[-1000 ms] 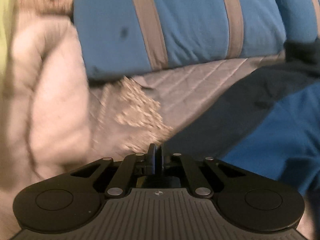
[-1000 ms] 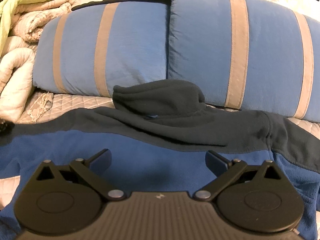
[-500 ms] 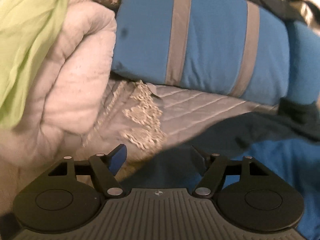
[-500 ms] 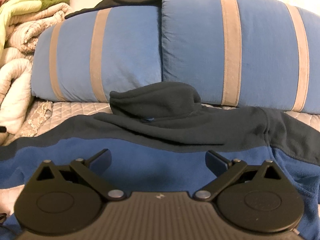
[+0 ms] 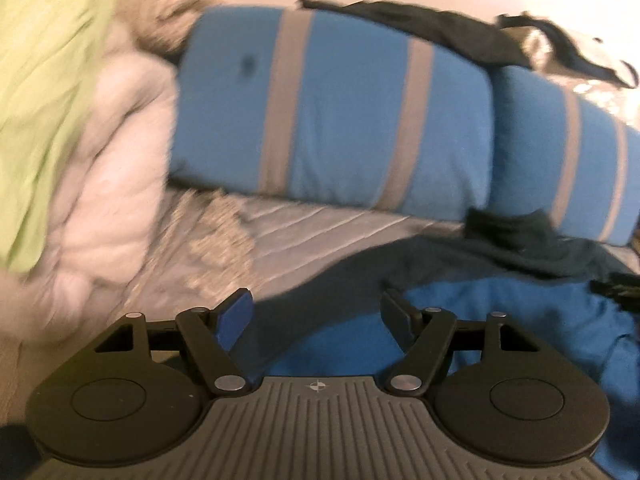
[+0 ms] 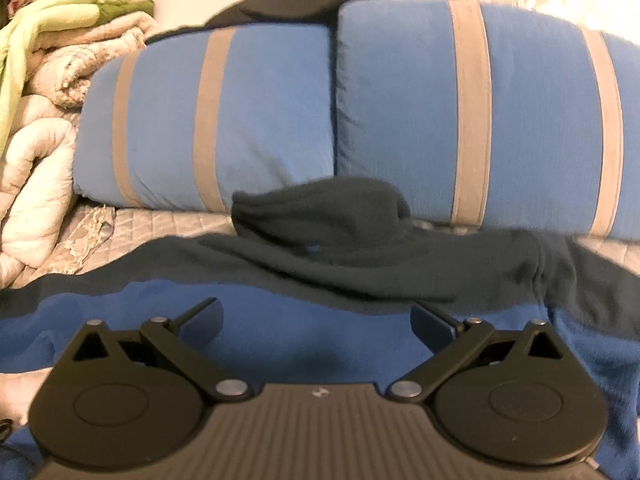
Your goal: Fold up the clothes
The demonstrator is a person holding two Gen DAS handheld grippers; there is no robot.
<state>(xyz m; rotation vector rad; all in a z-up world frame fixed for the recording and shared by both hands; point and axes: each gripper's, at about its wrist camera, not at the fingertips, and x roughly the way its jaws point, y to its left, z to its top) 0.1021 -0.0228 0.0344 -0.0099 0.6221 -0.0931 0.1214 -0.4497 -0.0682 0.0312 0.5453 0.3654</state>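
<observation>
No containers in either view. L gripper [image 5: 316,308] has its fingers spread wide w/ nothing between them, hanging over the left part of the blue-and-dark fleece top [image 6: 304,332]. R gripper [image 6: 316,320] likewise spread wide & empty, above the top's blue body. The top lies spread flat on the quilted bedspread [image 6: 168,228], dark collar/hood part bunched up against the pillows, dark band across the shoulders, blue below.

Hard to read: left wrist view is motion-blurred, esp. the left half, so the pale comforter [image 5: 108,184] & the green cloth [image 5: 48,92] are smeared. Lower hem & sleeve ends of the top are cut off by both gripper bodies & frame edges. A small dark bit at the right edge of the left view is too blurred to identify. In the right view, the top-right corner shows something dark on a pale surface, can't tell what.

Surface/room: a bed w/ grey quilted cover w/ lace trim near the left side. Two blue pillows w/ tan stripes [image 6: 472,112] stand side by side, touching, behind the top. A dark garment [image 6: 304,0] is draped over the pillow tops. Folded pale & green bedding is stacked at the left. Plain light wall behind.
</observation>
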